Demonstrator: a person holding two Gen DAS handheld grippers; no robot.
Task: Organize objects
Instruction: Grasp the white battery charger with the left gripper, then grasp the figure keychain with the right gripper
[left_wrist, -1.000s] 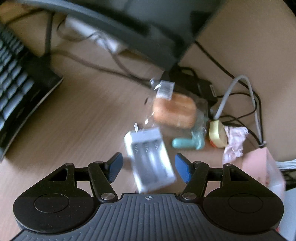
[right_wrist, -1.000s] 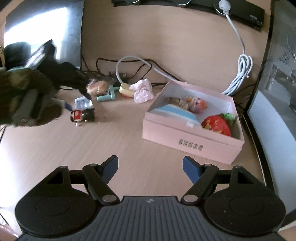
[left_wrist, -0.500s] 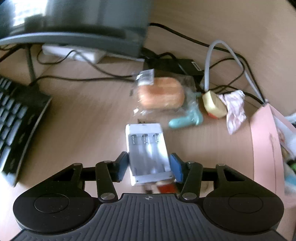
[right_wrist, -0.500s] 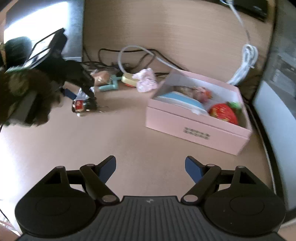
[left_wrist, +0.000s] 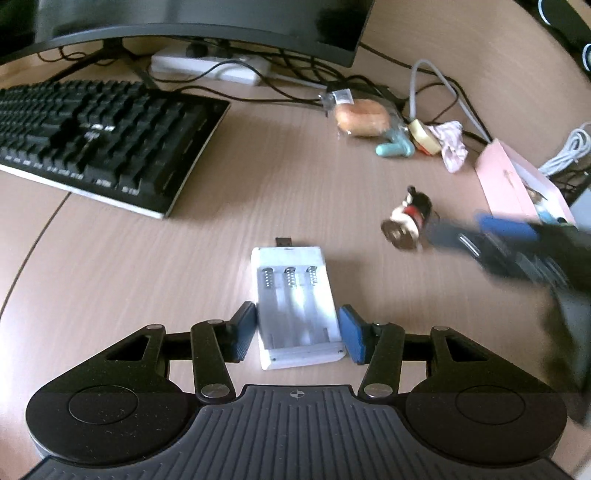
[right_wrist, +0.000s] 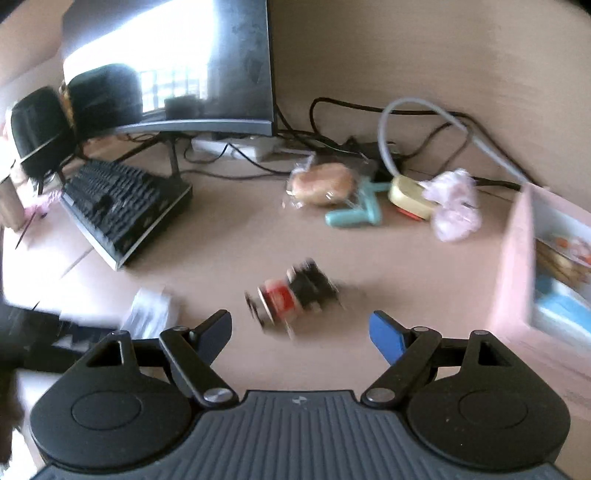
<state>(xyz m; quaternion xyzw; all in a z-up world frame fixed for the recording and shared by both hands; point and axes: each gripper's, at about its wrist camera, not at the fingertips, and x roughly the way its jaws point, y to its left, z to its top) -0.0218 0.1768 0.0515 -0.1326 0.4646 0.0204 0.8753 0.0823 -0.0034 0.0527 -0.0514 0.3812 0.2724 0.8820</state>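
Note:
My left gripper (left_wrist: 297, 334) is shut on a white battery charger (left_wrist: 295, 299) with three empty slots, held above the desk. My right gripper (right_wrist: 300, 330) is open and empty, just short of a small red and black toy figure (right_wrist: 295, 293) lying on the desk; the toy also shows in the left wrist view (left_wrist: 408, 219). The right gripper appears blurred in the left wrist view (left_wrist: 509, 236). A pink box (right_wrist: 517, 273) with several items inside stands at the right.
A wrapped bun (right_wrist: 321, 182), a teal object (right_wrist: 356, 214), a yellow item (right_wrist: 408, 194) and a crumpled pink wrapper (right_wrist: 454, 205) lie near cables at the back. A black keyboard (left_wrist: 96, 133) and a monitor (right_wrist: 192, 66) are at the left.
My left gripper closed on the charger and lifted it back from the cluster. My right gripper moved forward and left to the toy figure, away from the pink box.

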